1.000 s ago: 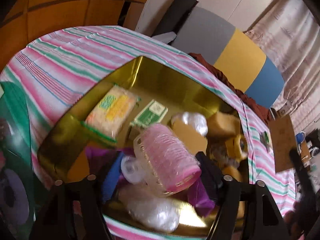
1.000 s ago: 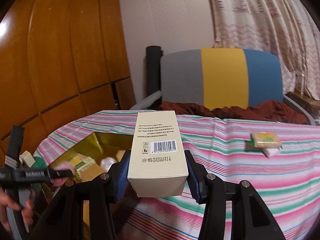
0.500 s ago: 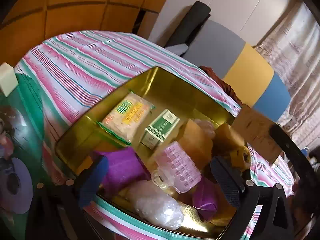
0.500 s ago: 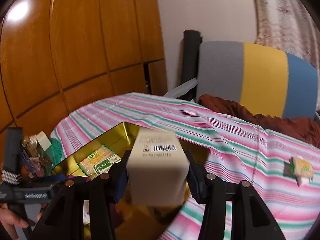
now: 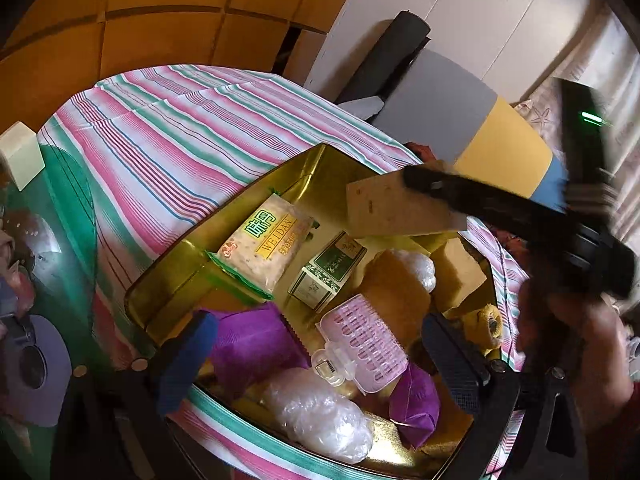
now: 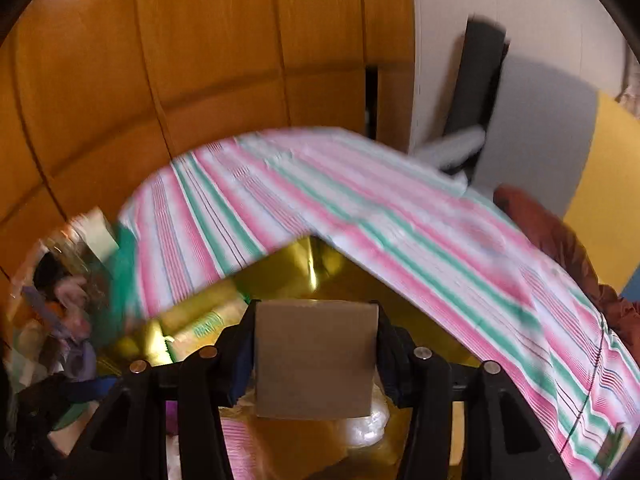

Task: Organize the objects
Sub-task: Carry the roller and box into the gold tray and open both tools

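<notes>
The table (image 5: 168, 152), under its pink, green and white striped cloth, fills the middle of both views; on it, from centre to lower right of the left wrist view, sits the gold tin (image 5: 168, 300), open and already crowded; a snack packet (image 5: 266, 248) and a green carton (image 5: 328, 270) lie toward its upper left, a pink ridged case (image 5: 364, 346) in the middle, purple wrapped pieces (image 5: 252, 346) and a clear plastic bundle (image 5: 320, 420) along its near edge.

The beige box (image 6: 316, 360) is the thing in hand; in the right wrist view it sits low in the centre between the fingers of the right tool (image 6: 316, 364), whose jaws are opening around it, so the grip looks to be giving way, though blur hides whether the pads have come off its sides; in the left wrist view the same box (image 5: 396, 208) hangs at upper right over the tin's far half, tilted, its long axis running roughly along the tool's fingers and down toward the tin.

What matters now is that the tin lies directly beneath the box, so it should simply drop in; the right hand is the nearer one.

The left tool (image 5: 316, 356) hovers at the tin's near edge, low in its frame, spread wide and empty.
</notes>
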`<state>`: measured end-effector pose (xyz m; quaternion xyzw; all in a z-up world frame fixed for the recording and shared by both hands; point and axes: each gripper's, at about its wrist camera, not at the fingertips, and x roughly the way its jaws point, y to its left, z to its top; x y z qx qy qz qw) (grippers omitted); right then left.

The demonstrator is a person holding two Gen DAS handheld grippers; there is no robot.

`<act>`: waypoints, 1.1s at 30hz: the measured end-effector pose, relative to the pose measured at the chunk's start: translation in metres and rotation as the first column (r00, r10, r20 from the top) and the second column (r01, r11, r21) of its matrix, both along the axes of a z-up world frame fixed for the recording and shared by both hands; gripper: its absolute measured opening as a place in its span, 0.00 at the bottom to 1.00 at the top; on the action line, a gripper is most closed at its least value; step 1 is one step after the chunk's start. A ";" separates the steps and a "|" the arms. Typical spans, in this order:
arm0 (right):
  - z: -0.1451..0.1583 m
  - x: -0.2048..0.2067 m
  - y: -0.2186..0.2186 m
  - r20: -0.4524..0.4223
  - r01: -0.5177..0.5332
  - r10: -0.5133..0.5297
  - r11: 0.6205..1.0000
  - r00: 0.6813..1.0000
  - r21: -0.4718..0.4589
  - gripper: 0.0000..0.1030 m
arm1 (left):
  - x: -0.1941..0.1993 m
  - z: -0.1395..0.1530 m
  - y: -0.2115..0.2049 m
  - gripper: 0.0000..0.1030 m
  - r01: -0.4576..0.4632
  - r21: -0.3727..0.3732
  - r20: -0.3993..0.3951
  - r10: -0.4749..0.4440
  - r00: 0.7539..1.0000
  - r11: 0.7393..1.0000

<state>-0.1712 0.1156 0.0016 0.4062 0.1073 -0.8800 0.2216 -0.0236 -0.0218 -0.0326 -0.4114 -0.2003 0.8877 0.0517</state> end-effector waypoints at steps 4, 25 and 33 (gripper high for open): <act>-0.004 -0.007 0.023 0.007 0.117 -0.117 0.993 0.993 0.033 0.57 | 0.002 0.001 0.000 1.00 -0.002 0.004 -0.001 0.002 1.000 1.000; 0.005 0.016 0.110 -0.041 0.443 -0.443 0.896 0.896 -0.011 0.58 | 0.010 0.015 0.010 1.00 0.016 -0.005 -0.072 -0.017 0.997 1.000; 0.019 0.033 0.106 -0.073 0.408 -0.419 0.904 0.905 -0.132 0.56 | 0.013 0.020 0.014 1.00 0.032 -0.011 -0.097 -0.033 0.995 0.999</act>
